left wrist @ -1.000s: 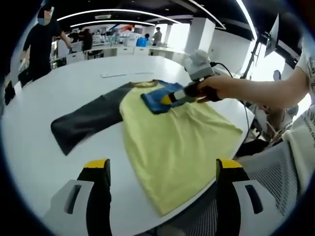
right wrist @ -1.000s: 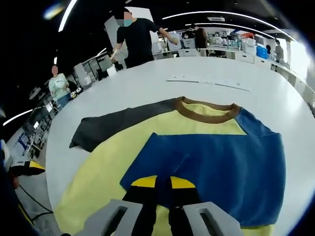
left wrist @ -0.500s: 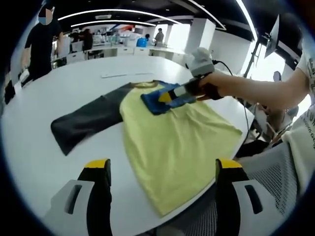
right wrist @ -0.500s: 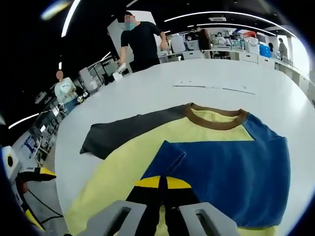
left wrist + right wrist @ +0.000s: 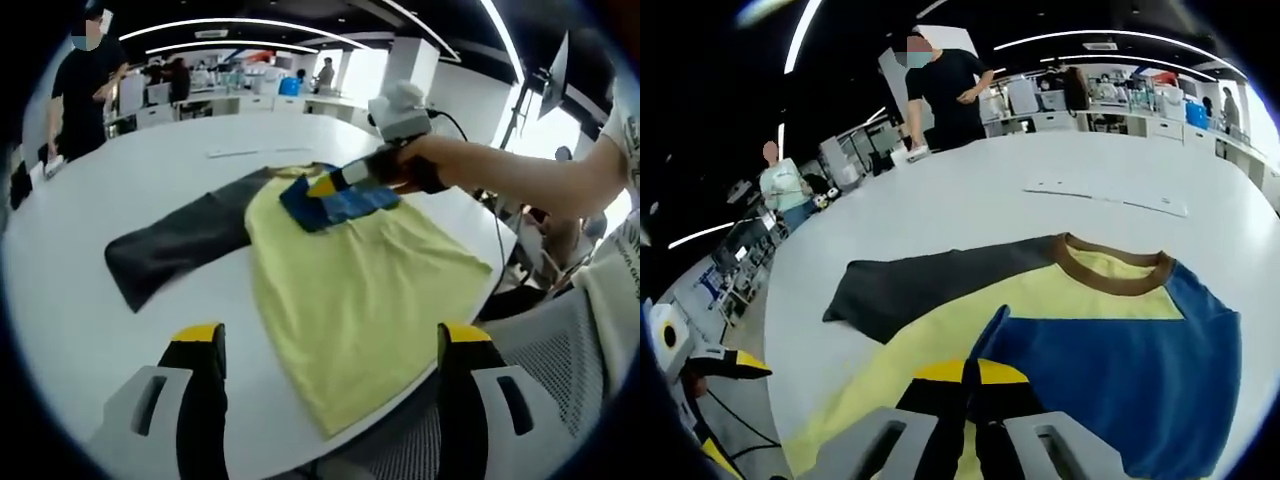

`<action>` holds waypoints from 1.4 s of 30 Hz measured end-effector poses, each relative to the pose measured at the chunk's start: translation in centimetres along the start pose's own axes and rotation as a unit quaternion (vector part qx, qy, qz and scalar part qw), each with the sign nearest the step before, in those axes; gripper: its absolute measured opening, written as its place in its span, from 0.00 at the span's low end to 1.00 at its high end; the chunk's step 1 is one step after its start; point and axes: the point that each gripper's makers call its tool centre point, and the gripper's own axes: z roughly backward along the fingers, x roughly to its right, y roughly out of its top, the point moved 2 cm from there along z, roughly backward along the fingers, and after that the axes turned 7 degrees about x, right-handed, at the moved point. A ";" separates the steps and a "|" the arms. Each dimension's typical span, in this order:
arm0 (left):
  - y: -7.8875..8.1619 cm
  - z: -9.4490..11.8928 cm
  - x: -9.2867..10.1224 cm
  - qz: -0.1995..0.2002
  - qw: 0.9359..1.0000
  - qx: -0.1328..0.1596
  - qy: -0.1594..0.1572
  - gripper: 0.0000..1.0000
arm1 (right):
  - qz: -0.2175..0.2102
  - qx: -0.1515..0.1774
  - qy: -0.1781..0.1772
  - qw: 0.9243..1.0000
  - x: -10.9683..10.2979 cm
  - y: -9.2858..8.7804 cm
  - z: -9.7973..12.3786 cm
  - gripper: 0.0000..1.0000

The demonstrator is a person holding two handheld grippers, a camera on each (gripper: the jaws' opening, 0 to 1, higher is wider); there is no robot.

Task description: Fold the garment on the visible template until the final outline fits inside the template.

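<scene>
A shirt with a yellow body (image 5: 360, 290) lies flat on the round white table (image 5: 90, 330). Its dark grey sleeve (image 5: 175, 245) stretches out to the left. The blue sleeve (image 5: 335, 200) is folded over onto the yellow chest, and my right gripper (image 5: 322, 186), in a person's hand, is shut on its edge. In the right gripper view the shut yellow tips (image 5: 970, 372) pinch the blue sleeve (image 5: 1120, 370) beside the yellow body (image 5: 930, 340), with the brown collar (image 5: 1110, 278) and grey sleeve (image 5: 930, 285) beyond. My left gripper (image 5: 332, 338) hangs open over the table's near edge, short of the hem.
A thin white strip (image 5: 245, 153) lies on the table beyond the collar. A grey mesh chair (image 5: 545, 340) stands at the table's right edge. A person in black (image 5: 945, 90) stands at the far side, and another person (image 5: 780, 185) is off the table's left.
My right gripper has carried the blue sleeve's edge further across the chest toward the grey sleeve side. The left gripper has stayed put.
</scene>
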 end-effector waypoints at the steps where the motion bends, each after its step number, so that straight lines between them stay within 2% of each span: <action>1: 0.0 0.0 0.0 0.000 1.000 0.000 0.000 0.83 | 0.004 -0.002 0.003 1.000 -0.2 0.0 -0.2 0.00; 9: -0.6 0.4 -0.1 0.008 1.000 0.001 0.003 0.83 | 0.018 -0.018 0.014 1.000 -1.4 -0.3 -1.6 0.00; 14: -1.2 0.6 -0.1 0.006 1.000 -0.010 0.002 0.83 | 0.017 -0.025 0.028 0.999 -2.2 -0.4 -2.2 0.00; 20: -1.1 0.5 -0.3 0.008 1.000 -0.006 0.005 0.84 | 0.023 -0.033 0.038 0.998 -2.7 -0.8 -2.2 0.09; 27: -0.8 0.2 -0.3 0.002 1.000 -0.006 0.004 0.84 | 0.050 -0.028 0.046 0.997 -2.7 -0.7 -1.9 0.29; 30: -0.8 0.2 -0.2 0.001 1.000 -0.006 0.003 0.85 | 0.054 -0.028 0.048 0.997 -2.8 -0.7 -1.8 0.33; 32: -0.8 0.2 -0.2 0.000 1.000 -0.007 0.005 0.86 | 0.057 -0.031 0.045 0.997 -2.7 -0.8 -1.6 0.35; 42: -0.4 0.1 -0.5 -0.004 1.000 -0.002 0.016 0.93 | 0.088 -0.030 0.025 0.995 -1.0 -0.7 -0.3 0.57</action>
